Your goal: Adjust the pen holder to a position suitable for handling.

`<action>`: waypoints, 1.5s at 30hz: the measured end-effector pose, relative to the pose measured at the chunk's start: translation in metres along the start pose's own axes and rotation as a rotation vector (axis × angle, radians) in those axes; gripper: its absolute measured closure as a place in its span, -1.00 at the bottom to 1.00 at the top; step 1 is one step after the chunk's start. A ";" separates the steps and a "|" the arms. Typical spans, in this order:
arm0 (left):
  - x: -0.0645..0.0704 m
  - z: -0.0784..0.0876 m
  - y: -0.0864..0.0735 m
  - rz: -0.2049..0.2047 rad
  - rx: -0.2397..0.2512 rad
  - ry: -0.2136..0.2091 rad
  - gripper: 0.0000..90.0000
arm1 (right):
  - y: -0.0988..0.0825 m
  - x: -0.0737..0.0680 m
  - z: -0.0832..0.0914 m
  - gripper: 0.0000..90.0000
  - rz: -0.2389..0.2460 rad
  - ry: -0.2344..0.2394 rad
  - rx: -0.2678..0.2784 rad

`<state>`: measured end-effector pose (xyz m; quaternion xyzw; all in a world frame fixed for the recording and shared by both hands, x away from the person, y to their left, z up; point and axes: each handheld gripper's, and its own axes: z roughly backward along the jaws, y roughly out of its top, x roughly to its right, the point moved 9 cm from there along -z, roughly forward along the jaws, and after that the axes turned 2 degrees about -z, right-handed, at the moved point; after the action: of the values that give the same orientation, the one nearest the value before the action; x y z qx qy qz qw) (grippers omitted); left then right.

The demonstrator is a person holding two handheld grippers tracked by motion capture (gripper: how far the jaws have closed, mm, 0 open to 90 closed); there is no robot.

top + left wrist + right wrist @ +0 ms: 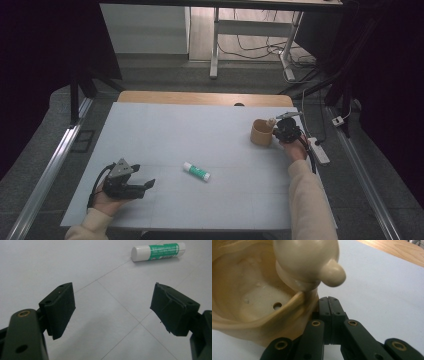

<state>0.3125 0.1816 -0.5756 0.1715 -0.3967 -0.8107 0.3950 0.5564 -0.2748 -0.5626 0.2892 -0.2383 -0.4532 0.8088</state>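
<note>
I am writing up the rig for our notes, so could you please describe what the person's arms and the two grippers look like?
Both forearms wear pale cream sleeves. The left gripper is black, with a grey three-cornered plate on top and a dark cable looping behind it. Its jaws carry flat black pads, one with a ragged edge. The right gripper is also black; its linked arms show brass-coloured pivot rings.

Tan cup [262, 132] upright, table's right side.

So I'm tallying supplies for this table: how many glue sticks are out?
1. The glue stick lies on its side near the middle of the table, ahead of the open left gripper. The cup's visible inside holds none.
</note>
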 end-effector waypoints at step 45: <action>0.001 -0.001 -0.001 -0.002 -0.012 -0.008 -0.54 | 0.005 -0.062 -0.001 0.99 0.097 0.101 0.027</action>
<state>0.3125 0.1806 -0.5771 0.1663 -0.3932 -0.8142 0.3935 0.5306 -0.2188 -0.5672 0.3104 -0.2170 -0.3951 0.8370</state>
